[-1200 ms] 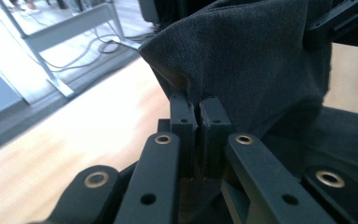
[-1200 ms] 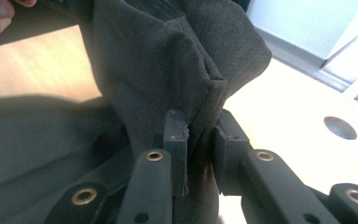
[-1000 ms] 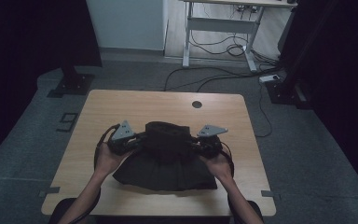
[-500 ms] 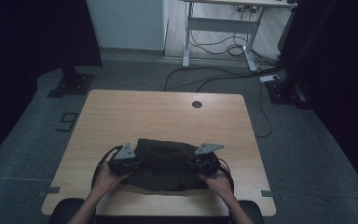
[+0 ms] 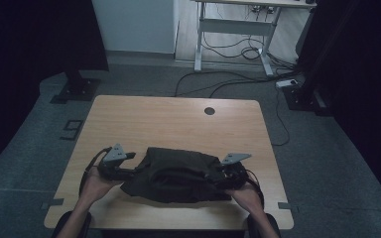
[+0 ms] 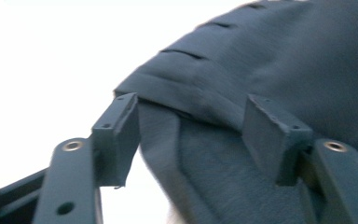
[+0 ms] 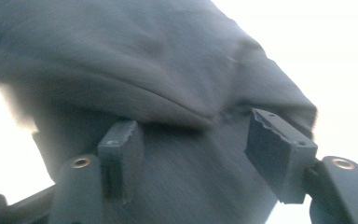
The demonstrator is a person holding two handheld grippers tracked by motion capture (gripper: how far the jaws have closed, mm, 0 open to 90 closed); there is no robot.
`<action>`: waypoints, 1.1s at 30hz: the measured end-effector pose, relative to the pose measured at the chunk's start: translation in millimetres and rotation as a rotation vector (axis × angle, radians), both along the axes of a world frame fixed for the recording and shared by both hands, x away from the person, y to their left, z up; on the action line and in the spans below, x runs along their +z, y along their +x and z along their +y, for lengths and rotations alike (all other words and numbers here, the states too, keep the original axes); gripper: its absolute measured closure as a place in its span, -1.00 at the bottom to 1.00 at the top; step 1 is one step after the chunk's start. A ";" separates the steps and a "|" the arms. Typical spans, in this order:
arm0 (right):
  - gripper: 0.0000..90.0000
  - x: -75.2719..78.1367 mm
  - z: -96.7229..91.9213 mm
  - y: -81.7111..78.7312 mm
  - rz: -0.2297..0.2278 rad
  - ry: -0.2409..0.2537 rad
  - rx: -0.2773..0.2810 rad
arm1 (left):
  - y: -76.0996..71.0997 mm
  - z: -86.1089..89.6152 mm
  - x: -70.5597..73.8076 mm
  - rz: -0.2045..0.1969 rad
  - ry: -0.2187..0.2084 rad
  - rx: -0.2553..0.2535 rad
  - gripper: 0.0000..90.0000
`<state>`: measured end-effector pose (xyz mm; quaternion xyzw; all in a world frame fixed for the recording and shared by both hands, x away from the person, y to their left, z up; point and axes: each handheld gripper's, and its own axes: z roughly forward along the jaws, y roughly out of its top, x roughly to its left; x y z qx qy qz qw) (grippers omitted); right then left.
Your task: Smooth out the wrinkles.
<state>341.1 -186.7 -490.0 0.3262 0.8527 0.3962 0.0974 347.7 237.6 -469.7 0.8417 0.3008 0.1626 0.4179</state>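
Lying folded and bunched near the front edge of the light wooden table (image 5: 178, 119): a dark pleated fabric garment (image 5: 178, 173). Flanking its ends, left gripper (image 5: 129, 172) and right gripper (image 5: 224, 174), jaws just opened and standing spread, cloth lying between the pads (image 6: 116, 135) without being pinched.

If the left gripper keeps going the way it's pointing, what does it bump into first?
Most likely the dark folded cloth. The left gripper has just been opening, and the cloth's edge already lies between its fingers.
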 end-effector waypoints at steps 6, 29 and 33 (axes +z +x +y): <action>-0.36 10.4 -12.0 -1.4 -0.013 0.040 -0.066 | 6.2 -13.8 6.1 0.017 -0.069 0.038 -0.45; -0.67 -36.5 45.2 -14.1 0.043 -0.097 -0.137 | -18.9 -59.2 -58.0 0.149 0.080 0.026 -0.51; -0.67 -43.3 46.7 -15.0 0.044 -0.114 -0.166 | -20.6 -59.3 -61.4 0.146 0.079 0.035 -0.51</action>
